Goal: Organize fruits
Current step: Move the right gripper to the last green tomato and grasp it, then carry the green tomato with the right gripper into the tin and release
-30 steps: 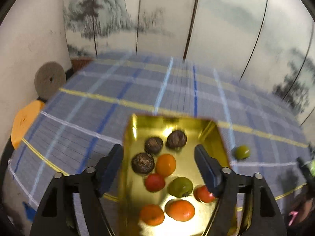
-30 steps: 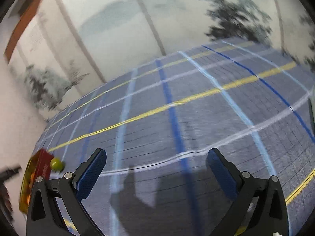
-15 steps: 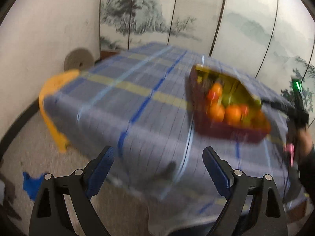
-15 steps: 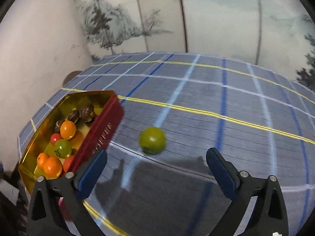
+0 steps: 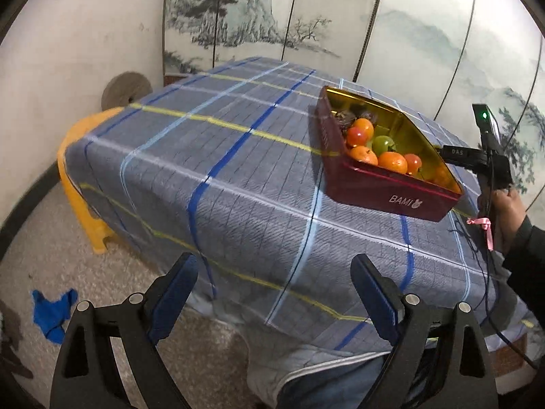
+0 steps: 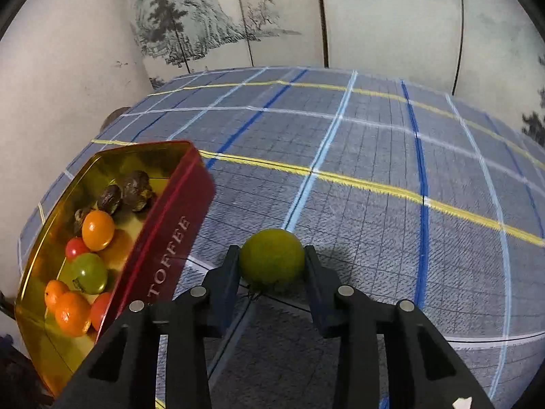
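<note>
Gripping one green fruit (image 6: 271,256), right claw (image 6: 271,266) just closed; left claw (image 5: 274,294) open.

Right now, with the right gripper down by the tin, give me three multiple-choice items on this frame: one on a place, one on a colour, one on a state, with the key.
1. Where does the green fruit outside the tin lie?
A. on the checked cloth beside the tin's red wall
B. inside the tin
C. on the floor

2. What colour is the inside of the tin?
A. silver
B. gold
C. white

3. How does the right gripper stand?
A. wide open above the tin
B. closed on the green fruit
C. closed on nothing

Key: 1 A, the fruit rests on the cloth just right of the wall marked TOFFEE. 2 B, the walls and floor shine gold around the fruits. 3 B, both blue pads press the fruit's sides; the jaws have just been closing. The left gripper is open and holds nothing.
</note>
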Available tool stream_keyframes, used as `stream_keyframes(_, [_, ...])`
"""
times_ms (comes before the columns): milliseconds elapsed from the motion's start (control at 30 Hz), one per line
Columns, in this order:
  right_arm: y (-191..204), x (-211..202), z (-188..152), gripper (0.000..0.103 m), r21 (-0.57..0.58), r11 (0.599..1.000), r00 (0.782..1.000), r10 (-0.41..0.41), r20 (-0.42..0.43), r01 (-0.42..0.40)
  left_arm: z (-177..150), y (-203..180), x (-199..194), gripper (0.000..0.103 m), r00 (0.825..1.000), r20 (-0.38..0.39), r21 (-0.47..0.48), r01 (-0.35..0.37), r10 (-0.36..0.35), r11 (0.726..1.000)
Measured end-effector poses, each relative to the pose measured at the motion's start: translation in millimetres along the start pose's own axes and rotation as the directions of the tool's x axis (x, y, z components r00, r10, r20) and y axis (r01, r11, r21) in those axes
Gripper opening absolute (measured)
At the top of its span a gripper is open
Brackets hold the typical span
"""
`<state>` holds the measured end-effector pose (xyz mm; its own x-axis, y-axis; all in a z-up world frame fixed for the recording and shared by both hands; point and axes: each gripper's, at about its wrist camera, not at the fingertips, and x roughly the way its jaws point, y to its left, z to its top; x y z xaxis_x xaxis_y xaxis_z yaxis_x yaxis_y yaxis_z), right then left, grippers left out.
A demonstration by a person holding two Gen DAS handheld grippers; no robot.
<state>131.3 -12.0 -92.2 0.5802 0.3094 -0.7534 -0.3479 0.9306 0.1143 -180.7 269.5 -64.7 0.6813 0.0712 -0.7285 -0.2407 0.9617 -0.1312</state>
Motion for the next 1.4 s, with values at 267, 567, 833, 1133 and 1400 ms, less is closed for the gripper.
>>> stream_keyframes(267, [16.7,-40.8,8.3,0.033,-0.050,0.998,0.997,-0.023,0.074,0.026,3.5,-5.1,-10.2,0.091,0.996,0.039,0.032,-0.080,0.079,0.996])
stream_keyframes(567, [49.4,-90.5,25.1,0.033,-0.089,0.996,0.988,0.017,0.155,-0.003,-1.3,1.3,-19.1,0.091,0.989,0.038,0.022,-0.145,0.144,0.989])
stream_keyframes(833, [84.2,-118.8,33.2,0.033,-0.140,0.989,0.977,0.065,0.202,-0.037,-5.8,5.8,-24.2,0.091,0.985,0.043,0.015,-0.170,0.169,0.985])
stream_keyframes(1133, [115.1,-126.1,35.6,0.033,-0.180,0.982,0.973,0.090,0.210,-0.052,-9.4,8.9,-26.1,0.091,0.986,0.038,0.007,-0.163,0.163,0.987])
stream_keyframes(1400, [127.2,-112.3,29.5,0.033,-0.185,0.981,0.980,0.097,0.172,-0.064,-18.3,15.2,-22.5,0.091,0.988,0.022,-0.009,-0.153,0.153,0.988])
